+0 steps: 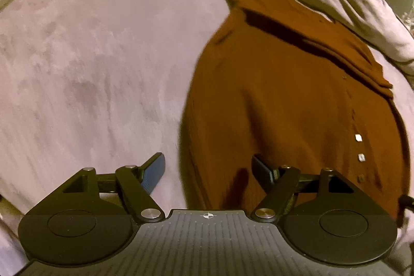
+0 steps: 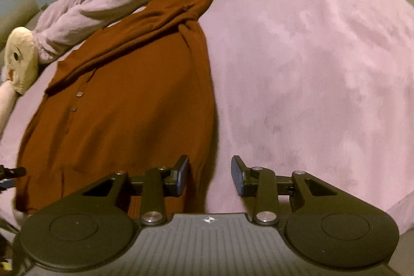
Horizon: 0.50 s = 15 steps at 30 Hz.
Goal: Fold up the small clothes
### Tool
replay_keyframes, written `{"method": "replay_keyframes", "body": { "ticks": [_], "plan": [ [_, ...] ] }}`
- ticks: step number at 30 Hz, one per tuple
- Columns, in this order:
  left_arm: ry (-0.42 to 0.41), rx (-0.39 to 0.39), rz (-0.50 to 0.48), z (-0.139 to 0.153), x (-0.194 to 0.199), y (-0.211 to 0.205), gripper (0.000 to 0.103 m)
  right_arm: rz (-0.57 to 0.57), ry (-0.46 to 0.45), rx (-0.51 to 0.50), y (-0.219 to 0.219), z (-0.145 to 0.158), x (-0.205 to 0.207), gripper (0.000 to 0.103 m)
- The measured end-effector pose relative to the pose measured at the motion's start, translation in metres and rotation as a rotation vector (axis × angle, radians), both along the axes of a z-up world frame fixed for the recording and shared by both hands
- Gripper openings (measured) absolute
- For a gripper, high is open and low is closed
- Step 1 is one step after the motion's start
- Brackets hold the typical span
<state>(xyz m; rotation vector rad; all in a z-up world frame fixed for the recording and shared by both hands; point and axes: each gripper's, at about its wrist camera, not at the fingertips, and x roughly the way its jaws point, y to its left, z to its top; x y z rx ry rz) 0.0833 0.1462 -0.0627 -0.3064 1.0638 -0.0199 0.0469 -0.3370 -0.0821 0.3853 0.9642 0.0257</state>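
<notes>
Rust garment (image 1: 284,100) flat on pink bed (image 1: 90,56); both grippers' fingers (image 1: 155,170) (image 2: 182,175) spread, empty.

Brown shirt (image 1: 284,107) blurred; its hem hidden behind the claw.

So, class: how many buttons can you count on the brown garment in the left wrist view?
3 buttons, in a row down the brown garment near its right edge: top, middle, bottom. Folds may hide others.

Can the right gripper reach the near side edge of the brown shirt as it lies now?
Probably yes. The right gripper is open, and the brown shirt has its side edge just beyond the fingers. Nothing lies between them on the pink blanket.
</notes>
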Motion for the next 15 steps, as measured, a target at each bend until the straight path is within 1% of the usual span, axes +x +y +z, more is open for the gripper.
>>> {"method": "replay_keyframes", "body": {
  "ticks": [3,5,6,8,9,10,11,13,15],
  "plan": [
    [0.008,-0.028,-0.009,0.000,-0.005,-0.001,0.074,0.021,0.013,0.048,0.001,-0.003,-0.006,0.035],
    [0.012,-0.041,-0.022,-0.001,-0.008,-0.002,0.064,0.032,0.018,0.060,0.002,-0.004,-0.010,0.035],
    [0.014,-0.044,-0.031,-0.001,-0.008,-0.004,0.062,0.035,0.018,0.062,0.003,-0.004,-0.011,0.035],
    [0.018,-0.049,-0.048,-0.002,-0.011,-0.007,0.054,0.037,0.022,0.078,0.003,-0.004,-0.013,0.032],
    [0.019,-0.055,-0.058,-0.002,-0.011,-0.009,0.050,0.037,0.025,0.083,0.003,-0.005,-0.013,0.030],
    [0.021,-0.062,-0.072,-0.003,-0.012,-0.012,0.040,0.042,0.027,0.086,0.003,-0.005,-0.013,0.026],
    [0.025,-0.065,-0.080,-0.004,-0.012,-0.013,0.035,0.049,0.028,0.085,0.004,-0.005,-0.014,0.023],
    [0.027,-0.064,-0.090,-0.006,-0.013,-0.016,0.032,0.061,0.029,0.094,0.004,-0.006,-0.013,0.015],
    [0.030,-0.073,-0.086,-0.007,-0.014,-0.015,0.032,0.060,0.037,0.112,0.002,-0.008,-0.013,0.012]
  ]
}}
